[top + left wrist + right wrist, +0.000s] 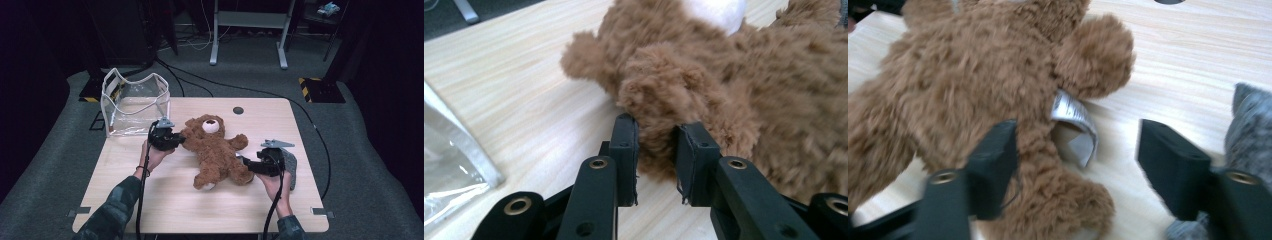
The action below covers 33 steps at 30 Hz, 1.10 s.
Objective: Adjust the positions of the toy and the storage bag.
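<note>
A brown teddy bear (217, 150) lies on its back in the middle of the wooden table (165, 200), head toward the far side. My left gripper (177, 140) is at the bear's left arm; in the left gripper view its jaws (656, 130) stand narrow, with a tuft of the arm's fur (659, 145) filling the gap and touching both pads. My right gripper (245, 162) is at the bear's lower right side. In the right gripper view it (1078, 140) stands wide open, one jaw against the bear's leg (1048, 195), the other apart over bare table. A white label (1075, 117) hangs from the bear (973, 90).
A clear plastic bag (135, 105) with white trim stands open at the table's far left corner, close behind my left gripper. A grey plush item (290, 167) lies by my right hand near the right edge. A round cable hole (238, 110) sits at the table's far edge.
</note>
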Each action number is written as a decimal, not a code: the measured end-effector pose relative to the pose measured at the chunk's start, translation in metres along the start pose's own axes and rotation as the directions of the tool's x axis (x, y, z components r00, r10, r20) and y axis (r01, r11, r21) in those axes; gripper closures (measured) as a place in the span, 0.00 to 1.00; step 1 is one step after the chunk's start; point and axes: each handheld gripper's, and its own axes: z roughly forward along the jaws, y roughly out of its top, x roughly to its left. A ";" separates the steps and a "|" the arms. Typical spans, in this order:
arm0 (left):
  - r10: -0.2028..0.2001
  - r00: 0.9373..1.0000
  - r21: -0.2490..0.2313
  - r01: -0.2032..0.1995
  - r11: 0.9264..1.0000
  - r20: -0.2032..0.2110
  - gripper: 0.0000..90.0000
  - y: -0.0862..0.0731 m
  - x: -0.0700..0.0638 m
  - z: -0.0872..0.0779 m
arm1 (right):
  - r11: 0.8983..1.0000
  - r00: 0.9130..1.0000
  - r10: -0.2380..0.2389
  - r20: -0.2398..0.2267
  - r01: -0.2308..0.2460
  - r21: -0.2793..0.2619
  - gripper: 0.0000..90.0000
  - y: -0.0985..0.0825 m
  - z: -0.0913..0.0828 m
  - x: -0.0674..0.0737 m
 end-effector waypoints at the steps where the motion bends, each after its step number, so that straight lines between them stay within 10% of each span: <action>1: -0.006 1.000 0.001 0.006 1.000 0.004 0.80 -0.001 0.000 0.001 | 1.000 1.000 0.005 0.007 -0.005 0.010 0.29 0.005 0.002 -0.003; 17: 0.010 1.000 -0.014 -0.010 1.000 0.000 0.94 0.000 -0.002 0.000 | 0.990 0.996 0.092 -0.009 -0.091 0.104 0.20 0.054 0.072 -0.037; 28: 0.012 1.000 -0.034 -0.012 0.999 0.005 0.95 0.000 -0.003 -0.002 | 0.991 0.995 0.081 -0.062 -0.074 0.114 0.81 0.052 0.083 -0.037; 33: 0.012 1.000 -0.055 -0.011 0.998 0.011 0.95 -0.004 -0.003 -0.005 | 0.996 0.996 0.054 -0.067 -0.049 0.070 0.92 0.053 0.074 -0.030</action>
